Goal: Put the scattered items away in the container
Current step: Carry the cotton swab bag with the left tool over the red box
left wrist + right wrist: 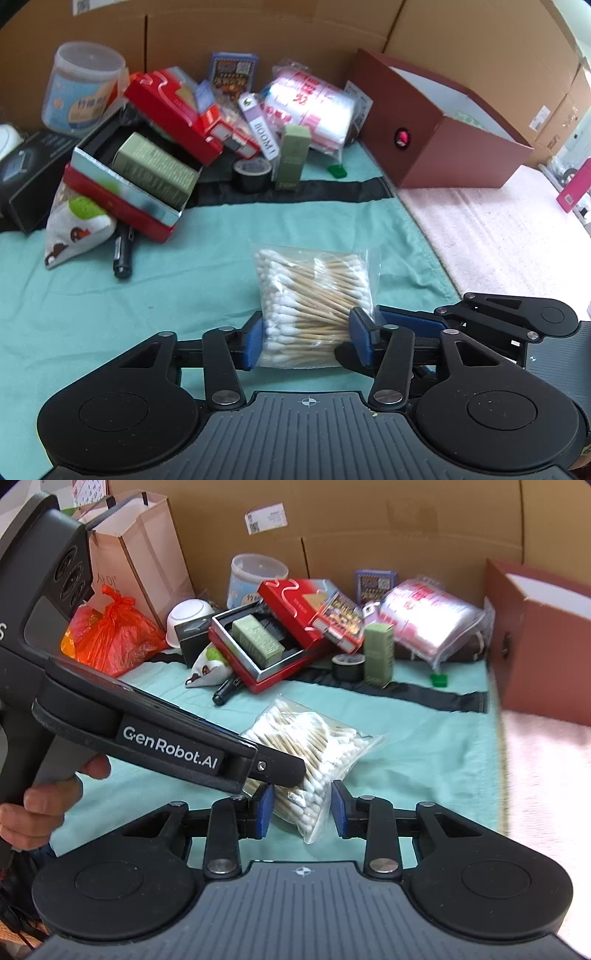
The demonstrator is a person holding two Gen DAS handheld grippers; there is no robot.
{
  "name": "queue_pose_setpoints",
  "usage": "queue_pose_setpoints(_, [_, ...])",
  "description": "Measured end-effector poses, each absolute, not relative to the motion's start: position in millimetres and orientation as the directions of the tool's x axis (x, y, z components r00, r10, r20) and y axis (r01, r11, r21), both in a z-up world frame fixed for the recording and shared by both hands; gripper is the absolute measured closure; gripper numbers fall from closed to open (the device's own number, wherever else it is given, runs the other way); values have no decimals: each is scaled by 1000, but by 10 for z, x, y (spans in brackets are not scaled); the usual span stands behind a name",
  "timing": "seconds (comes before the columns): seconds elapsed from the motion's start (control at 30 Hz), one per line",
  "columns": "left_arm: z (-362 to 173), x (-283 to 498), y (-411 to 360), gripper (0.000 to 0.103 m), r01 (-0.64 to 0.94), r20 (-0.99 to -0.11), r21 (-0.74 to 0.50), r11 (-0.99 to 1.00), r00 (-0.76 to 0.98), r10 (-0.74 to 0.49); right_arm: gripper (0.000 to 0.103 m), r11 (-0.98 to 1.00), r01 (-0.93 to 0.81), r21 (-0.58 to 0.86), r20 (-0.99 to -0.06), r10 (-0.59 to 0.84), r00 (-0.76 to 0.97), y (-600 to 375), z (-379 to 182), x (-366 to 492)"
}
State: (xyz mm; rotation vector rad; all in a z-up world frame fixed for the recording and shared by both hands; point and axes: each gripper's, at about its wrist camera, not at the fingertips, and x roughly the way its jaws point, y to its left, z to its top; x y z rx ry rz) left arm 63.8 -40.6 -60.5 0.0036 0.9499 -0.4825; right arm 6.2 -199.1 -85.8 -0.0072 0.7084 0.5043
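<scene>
The left gripper (306,338) has its blue pads pressed on the near end of a clear bag of cotton swabs (314,291), one pad on the white tips, the other on the wooden sticks, so it is clamped on the bag. The right gripper (303,808) sits just beside it, jaws narrow, the left pad touching the plastic and the right pad a little clear, so it is not gripping. To do this well I'd let the left one carry alone: lift straight off the teal cloth (110,314), keep the squeeze steady so the slippery film doesn't slide, then swing over to the brown box (447,147) at the far right, well apart from the bag. The right one should back off first so the two don't collide
</scene>
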Motion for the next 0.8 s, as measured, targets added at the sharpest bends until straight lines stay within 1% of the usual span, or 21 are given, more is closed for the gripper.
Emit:
queue_pose_setpoints(0.2, [-302,613,-805,55,439,-736,-185,879,531,-420,67,903,-410,126,-573,404,713,-2310,-607,9])
queue_pose_setpoints(0.5, [261,815,-1597,54,536,-625,-155,830,597,-503,67,948,-318,17,-441,293,848,-2956,-80,118])
queue_pose_setpoints(0.6, [401,978,-1852,49,559,-596,-151,816,607,-526,67,959,-282,-5,-409,255,876,-3153,57,257])
queue_pose_setpoints(0.7, [456,1186,-2063,48,569,-584,-143,810,612,-533,67,967,-256,2,-396,236,887,-3343,133,466])
queue_pose_setpoints(0.8, [420,1413,-2230,47,571,-586,-143,809,610,-534,67,970,-240,23,-405,229,885,-3504,131,709])
